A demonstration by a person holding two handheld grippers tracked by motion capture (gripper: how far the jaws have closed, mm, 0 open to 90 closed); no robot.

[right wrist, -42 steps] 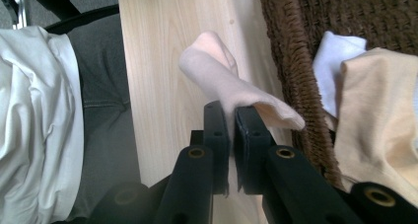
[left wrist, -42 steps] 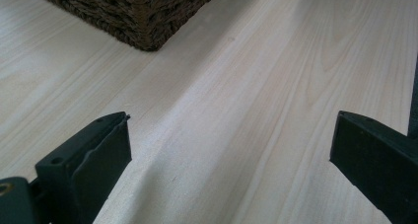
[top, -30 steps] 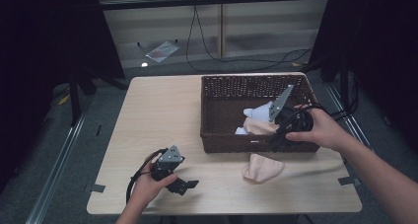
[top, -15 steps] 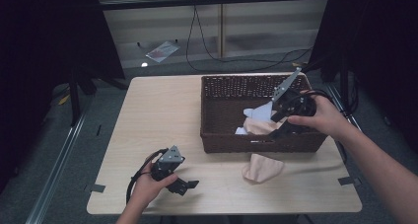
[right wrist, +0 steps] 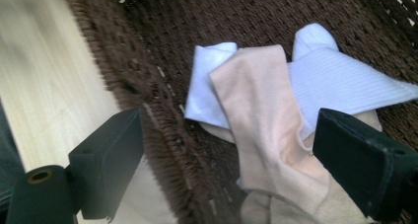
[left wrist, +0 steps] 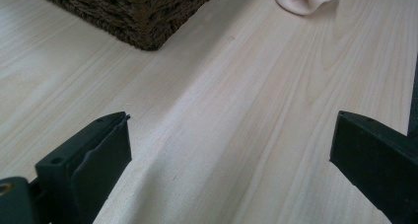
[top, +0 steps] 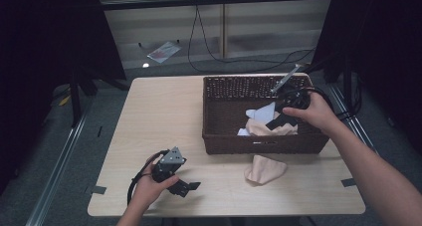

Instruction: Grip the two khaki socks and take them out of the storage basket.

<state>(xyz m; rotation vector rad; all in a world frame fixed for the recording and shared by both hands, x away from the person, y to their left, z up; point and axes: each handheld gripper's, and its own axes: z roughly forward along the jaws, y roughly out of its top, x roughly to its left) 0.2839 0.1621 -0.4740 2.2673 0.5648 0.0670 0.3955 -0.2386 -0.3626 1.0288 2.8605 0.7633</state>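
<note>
Looking down, high view: pale wood tabletop (top: 164, 116), grey floor, dark curtains; right gripper (top: 278, 117) over basket (top: 263, 142) at far right corner, jaws just opened, empty.
left gripper view: left gripper (left wrist: 229, 150) jaws spread over bare wood, near front edge.
right gripper view: beige sock (right wrist: 266, 130) on white sock (right wrist: 340, 86) inside basket.

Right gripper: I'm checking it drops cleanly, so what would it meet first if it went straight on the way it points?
Probably the beige sock lying over the white socks in the wicker basket; the right gripper has just been opening, nothing between its jaws.
</note>
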